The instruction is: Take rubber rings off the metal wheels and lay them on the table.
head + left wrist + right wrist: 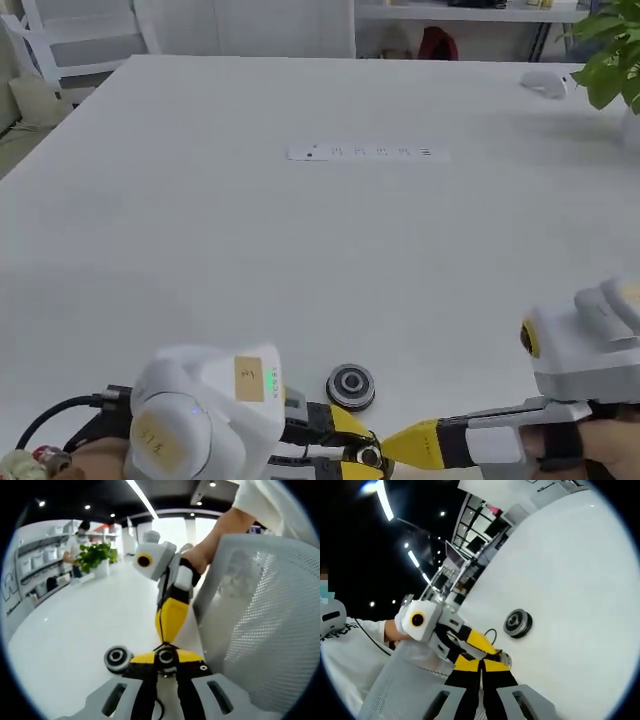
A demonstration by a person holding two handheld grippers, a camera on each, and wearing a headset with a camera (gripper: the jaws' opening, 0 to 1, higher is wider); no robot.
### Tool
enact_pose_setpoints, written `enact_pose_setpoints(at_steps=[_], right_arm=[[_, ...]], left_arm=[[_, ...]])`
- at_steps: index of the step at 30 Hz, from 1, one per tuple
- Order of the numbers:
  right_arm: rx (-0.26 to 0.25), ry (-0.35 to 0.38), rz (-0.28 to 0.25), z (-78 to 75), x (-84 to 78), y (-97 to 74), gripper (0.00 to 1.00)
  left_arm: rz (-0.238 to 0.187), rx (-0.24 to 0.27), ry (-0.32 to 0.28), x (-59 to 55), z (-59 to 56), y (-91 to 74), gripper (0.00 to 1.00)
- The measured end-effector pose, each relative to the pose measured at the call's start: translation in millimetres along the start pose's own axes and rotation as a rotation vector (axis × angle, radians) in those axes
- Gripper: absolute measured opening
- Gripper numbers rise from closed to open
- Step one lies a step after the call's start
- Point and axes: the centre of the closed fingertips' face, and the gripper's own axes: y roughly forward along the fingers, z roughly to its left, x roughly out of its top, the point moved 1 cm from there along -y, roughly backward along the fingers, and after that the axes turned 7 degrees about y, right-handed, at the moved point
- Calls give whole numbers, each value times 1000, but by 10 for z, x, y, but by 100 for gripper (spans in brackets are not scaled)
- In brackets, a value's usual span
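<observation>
Left tongs (362, 452) clamp one wheel (166, 656). Right tongs (481, 664) nearly closed, tips touching it. Second wheel (351, 386), black rubber ring (107, 659) round bright metal, lies flat on tabletop (300, 250), 11 o'clock, just beside.

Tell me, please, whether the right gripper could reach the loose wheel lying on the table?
Probably yes: the loose wheel lies on bare table close beside the right gripper, nothing between; but its jaws are shut at the held wheel.

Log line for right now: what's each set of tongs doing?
left tongs: shut on held wheel | right tongs: shut, tips at held wheel | second wheel: on table, ring on
</observation>
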Motion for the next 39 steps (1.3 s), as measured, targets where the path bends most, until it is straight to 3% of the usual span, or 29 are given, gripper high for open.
enact_pose_setpoints(at_steps=[8, 14, 24, 39], right_arm=[[-87, -51, 22, -93, -65, -14, 0], [-106, -80, 32, -129, -46, -35, 0], [-103, -93, 29, -123, -38, -30, 0], [-35, -34, 8, -27, -16, -8, 0]], left_arm=[[6, 3, 0, 3, -2, -2, 14], [16, -2, 11, 2, -2, -8, 14], [37, -12, 28, -21, -4, -48, 14], [34, -14, 30, -15, -12, -40, 14]])
